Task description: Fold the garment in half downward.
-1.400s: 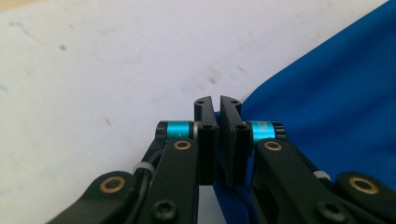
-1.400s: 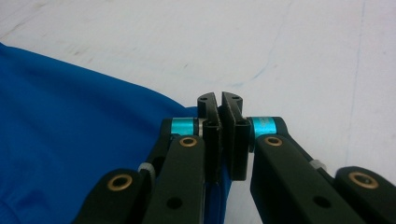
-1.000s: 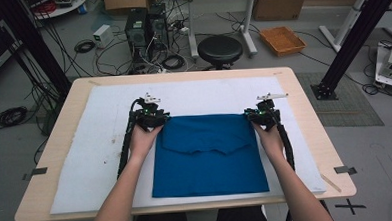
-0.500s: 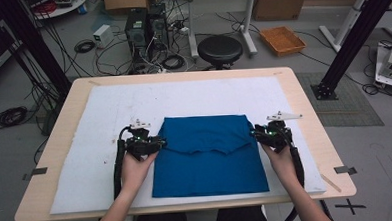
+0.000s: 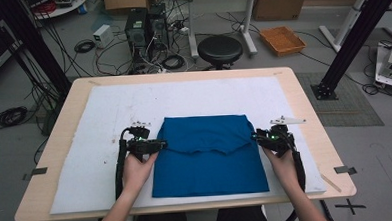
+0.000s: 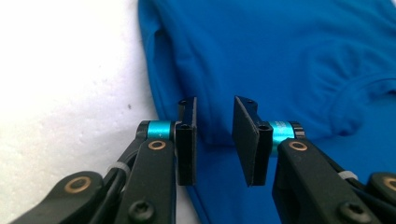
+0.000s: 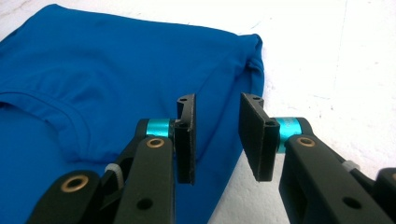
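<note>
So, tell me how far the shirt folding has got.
Done: the blue shirt lies folded into a rectangle on the white mat, top flap laid over. In hand: left gripper and right gripper sit open at its side edges. Left: probably a further fold.

**Black two-jaw grippers with cyan collars, bare forearms**

Beside the blue cloth (image 5: pixel 208 155), each hand carries a black gripper. The left gripper (image 6: pixel 214 140), at the cloth's left edge, has two flat black pads on bright cyan metal collars; its linked black arms turn on brass-coloured rivets and carry dark socket screws, with a white cable tie low on each side. The right gripper (image 7: pixel 215 140), at the cloth's right edge, is built the same. From above, each body shows a small green light, a pale grey plate on top and a thick black cable trailing back along the forearm. No sleeves cover the forearms.
</note>
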`<state>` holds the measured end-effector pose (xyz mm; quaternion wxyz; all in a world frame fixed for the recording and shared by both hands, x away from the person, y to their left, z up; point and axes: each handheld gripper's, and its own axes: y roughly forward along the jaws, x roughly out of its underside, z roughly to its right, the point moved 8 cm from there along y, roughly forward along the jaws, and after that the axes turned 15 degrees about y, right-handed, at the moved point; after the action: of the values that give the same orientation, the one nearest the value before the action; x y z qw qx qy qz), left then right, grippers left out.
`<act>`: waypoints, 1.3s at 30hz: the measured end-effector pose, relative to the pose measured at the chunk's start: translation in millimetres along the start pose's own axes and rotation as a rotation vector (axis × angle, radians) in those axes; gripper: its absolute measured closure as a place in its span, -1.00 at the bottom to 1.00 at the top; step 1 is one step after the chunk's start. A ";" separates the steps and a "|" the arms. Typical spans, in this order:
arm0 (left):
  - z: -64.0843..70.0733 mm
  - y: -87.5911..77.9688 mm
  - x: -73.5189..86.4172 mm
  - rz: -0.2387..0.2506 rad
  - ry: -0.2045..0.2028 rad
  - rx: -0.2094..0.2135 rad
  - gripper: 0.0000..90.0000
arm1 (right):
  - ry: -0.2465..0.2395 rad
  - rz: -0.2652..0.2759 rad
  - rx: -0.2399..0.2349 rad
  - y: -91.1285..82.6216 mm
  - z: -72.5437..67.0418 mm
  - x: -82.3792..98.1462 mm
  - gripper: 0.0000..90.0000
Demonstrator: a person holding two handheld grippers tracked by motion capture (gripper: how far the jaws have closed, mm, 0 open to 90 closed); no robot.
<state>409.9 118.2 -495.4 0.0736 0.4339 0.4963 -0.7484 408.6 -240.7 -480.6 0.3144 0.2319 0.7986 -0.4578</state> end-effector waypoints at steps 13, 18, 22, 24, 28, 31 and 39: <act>1.6 -1.1 -1.0 0.009 0.026 -0.020 0.90 | 0.031 -0.065 -0.007 5.5 -8.4 9.7 0.49; 2.4 -2.3 -1.5 0.014 0.037 -0.015 0.92 | 0.016 -0.115 0.023 13.8 -8.4 16.8 0.75; 2.7 -4.5 -3.1 0.027 0.038 -0.011 0.96 | -0.022 -0.097 0.011 9.7 -11.2 14.2 0.97; 2.5 -6.1 -3.8 0.030 0.039 -0.005 0.97 | -0.029 -0.084 0.002 6.9 -12.6 11.8 0.98; 3.6 -9.2 -5.8 0.040 0.045 0.002 0.97 | -0.029 -0.069 -0.008 2.6 -14.2 9.9 0.99; 5.6 -14.7 -8.2 0.056 0.050 0.012 0.97 | -0.032 -0.059 -0.020 -0.8 -15.6 8.4 0.99; 23.5 -39.7 -8.7 0.091 0.068 0.079 0.97 | -0.035 -0.067 -0.051 -16.7 -21.0 12.4 0.99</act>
<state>380.2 116.2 -459.0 0.0734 0.4835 0.4484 -0.7482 382.9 -229.2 -471.6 0.3184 0.1891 0.8117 -0.4516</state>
